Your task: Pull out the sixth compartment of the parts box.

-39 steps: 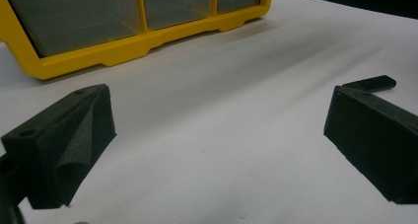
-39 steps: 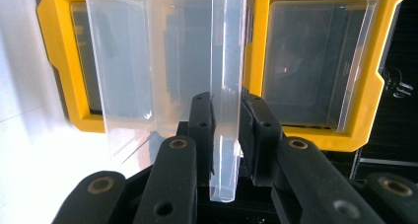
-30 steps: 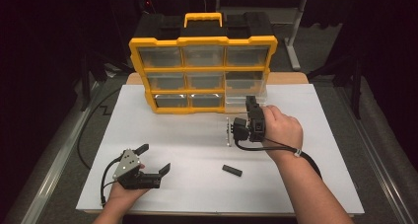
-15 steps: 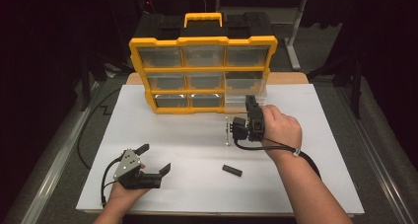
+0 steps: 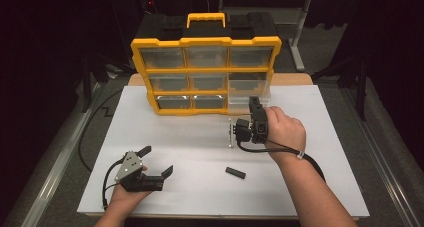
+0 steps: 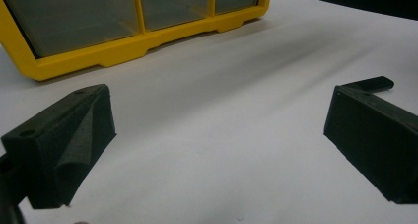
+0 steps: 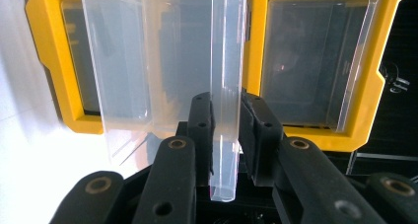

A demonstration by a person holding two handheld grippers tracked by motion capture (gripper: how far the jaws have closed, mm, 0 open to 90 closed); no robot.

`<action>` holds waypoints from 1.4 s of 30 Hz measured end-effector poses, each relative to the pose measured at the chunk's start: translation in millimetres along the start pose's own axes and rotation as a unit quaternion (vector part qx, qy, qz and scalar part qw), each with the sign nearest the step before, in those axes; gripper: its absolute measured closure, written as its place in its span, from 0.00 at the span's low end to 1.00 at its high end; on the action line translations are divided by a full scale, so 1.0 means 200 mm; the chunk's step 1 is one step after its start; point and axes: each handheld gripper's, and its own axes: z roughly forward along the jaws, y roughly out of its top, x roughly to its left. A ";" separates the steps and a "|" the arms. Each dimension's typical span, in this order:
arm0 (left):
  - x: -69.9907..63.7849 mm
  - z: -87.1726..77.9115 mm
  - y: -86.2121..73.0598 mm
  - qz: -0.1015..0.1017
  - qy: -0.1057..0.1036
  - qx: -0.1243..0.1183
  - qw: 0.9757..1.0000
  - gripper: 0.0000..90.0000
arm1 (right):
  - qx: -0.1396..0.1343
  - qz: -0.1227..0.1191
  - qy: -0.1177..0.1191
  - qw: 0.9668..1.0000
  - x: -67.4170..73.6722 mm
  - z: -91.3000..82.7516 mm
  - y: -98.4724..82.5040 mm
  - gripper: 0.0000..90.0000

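A yellow organizer (image 5: pixel 205 42) with clear drawers stands upright at the back of the white table (image 5: pixel 310 187). One clear drawer (image 5: pixel 247 94) is pulled out of its lower right slot toward me. My right gripper (image 5: pixel 236 131) is shut on that drawer's front wall, and in the right gripper view the clear drawer wall (image 7: pixel 226 61) runs up between the pads of my right gripper (image 7: pixel 226 130). My left gripper (image 5: pixel 156 160) rests open at the front left, holding nothing. Between them a small black piece (image 5: pixel 235 173) lies on the table, also seen as the black piece (image 6: pixel 369 83) beyond my open left gripper (image 6: pixel 217 140).
The organizer's yellow frame (image 6: pixel 123 51) is ahead of the left gripper. The other drawers (image 7: pixel 315 61) sit closed in the frame. Cables trail from both grippers. Dark floor and a metal stand (image 5: pixel 297 32) surround the table.
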 end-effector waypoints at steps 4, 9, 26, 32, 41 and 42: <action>0.00 0.00 0.00 0.000 0.001 0.000 1.000 0.00 | -0.002 0.005 0.000 1.000 -0.01 -0.02 -0.01 0.76; 0.00 0.00 0.00 -0.003 0.000 -0.001 1.000 0.00 | -0.010 0.008 0.009 1.000 -0.01 -0.08 -0.05 0.69; 0.01 0.00 -0.01 -0.004 0.004 0.004 1.000 0.00 | -0.003 0.017 0.049 0.999 0.22 -0.18 -0.22 0.61; 0.01 0.00 -0.01 -0.003 0.006 0.005 1.000 0.00 | 0.000 0.022 0.068 0.997 0.36 -0.19 -0.26 0.59; 0.01 0.00 -0.01 -0.001 0.011 0.009 1.000 0.00 | 0.003 0.018 0.092 0.996 0.51 -0.23 -0.29 0.59; 0.01 0.00 -0.01 -0.002 0.013 0.009 1.000 0.00 | 0.000 0.020 0.088 0.996 0.54 -0.24 -0.31 0.58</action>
